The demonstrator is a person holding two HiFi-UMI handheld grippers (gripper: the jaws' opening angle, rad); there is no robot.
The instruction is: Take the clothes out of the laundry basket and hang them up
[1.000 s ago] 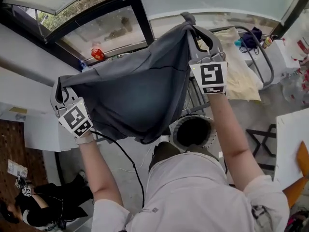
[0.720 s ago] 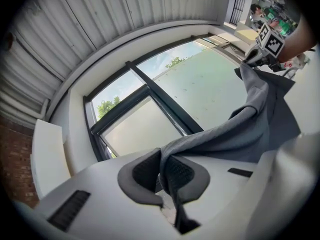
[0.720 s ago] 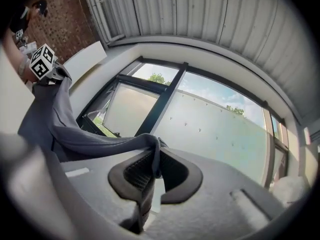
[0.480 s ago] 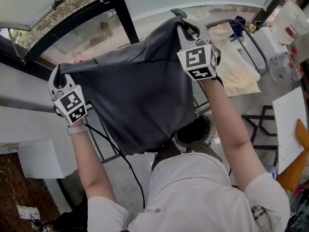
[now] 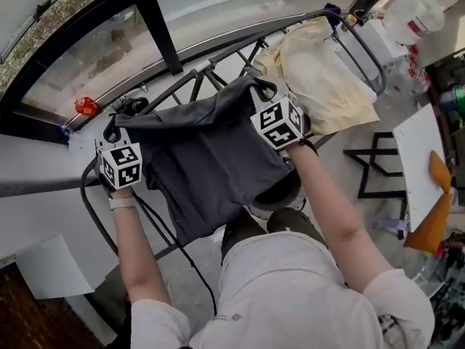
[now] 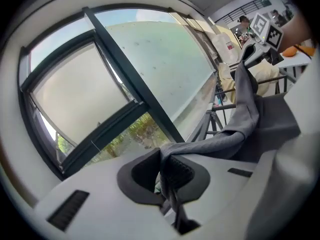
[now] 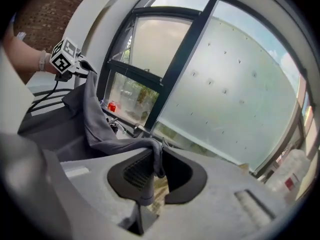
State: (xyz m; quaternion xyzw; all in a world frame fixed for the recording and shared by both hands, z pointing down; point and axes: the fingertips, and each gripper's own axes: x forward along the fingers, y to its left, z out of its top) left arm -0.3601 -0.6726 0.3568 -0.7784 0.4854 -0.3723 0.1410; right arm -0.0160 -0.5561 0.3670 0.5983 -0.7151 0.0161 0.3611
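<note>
Grey shirt (image 5: 211, 158) is light and floppy, so your left gripper (image 6: 169, 170) and right gripper (image 7: 152, 166) each pinch its top edge tight.

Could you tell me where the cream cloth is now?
Head view, upper right: the cream cloth drapes over the drying rack, right of the grey garment.

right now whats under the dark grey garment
Black drying rack bars show beyond the dark grey garment, and the laundry basket rim peeks out below; the rest of both is covered.

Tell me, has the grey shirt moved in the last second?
Yes. The grey shirt has dropped from the window frame down towards the drying rack.
</note>
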